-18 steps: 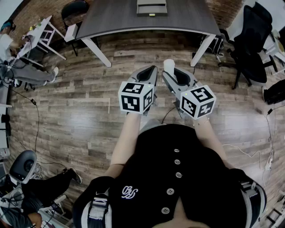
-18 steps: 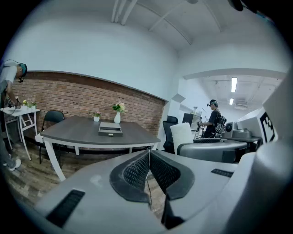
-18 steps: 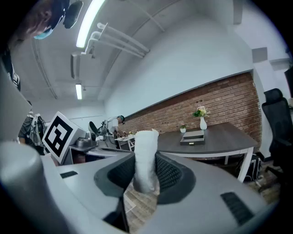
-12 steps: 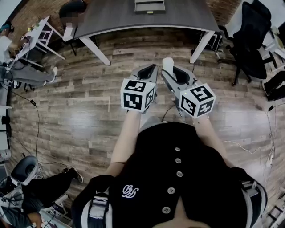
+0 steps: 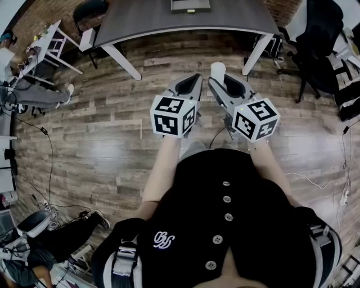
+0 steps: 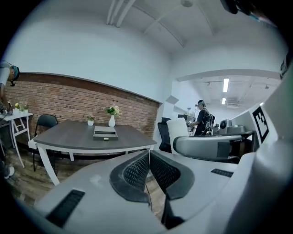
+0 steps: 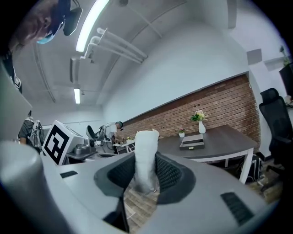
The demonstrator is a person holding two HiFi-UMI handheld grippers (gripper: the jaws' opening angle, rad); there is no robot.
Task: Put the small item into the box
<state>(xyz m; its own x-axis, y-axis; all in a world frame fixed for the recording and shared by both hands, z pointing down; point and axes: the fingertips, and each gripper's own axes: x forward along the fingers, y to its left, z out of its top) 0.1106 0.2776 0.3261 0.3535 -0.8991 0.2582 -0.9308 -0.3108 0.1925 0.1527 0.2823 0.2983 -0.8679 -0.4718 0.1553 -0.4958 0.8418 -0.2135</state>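
Note:
My right gripper (image 5: 220, 82) (image 7: 145, 176) is shut on a small white cylinder-shaped item (image 5: 217, 73) (image 7: 146, 157), which stands upright between the jaws and sticks out above them. My left gripper (image 5: 192, 84) (image 6: 149, 171) is shut with nothing between its jaws; it is held close beside the right one, above the wooden floor. A grey box with a shallow drawer front (image 5: 190, 5) (image 6: 105, 133) (image 7: 192, 142) sits on the dark grey table (image 5: 140, 19) (image 6: 68, 135) ahead, well beyond both grippers.
White and green vases (image 6: 111, 120) stand behind the box by a brick wall. Black office chairs (image 5: 323, 45) are at the right, one more chair (image 5: 90, 11) at the table's left end. A small white table (image 5: 48, 45) and seated people (image 5: 34, 90) are at the left.
The view has shifted slightly toward the table; both grippers sit a little farther forward. Their states have not changed.

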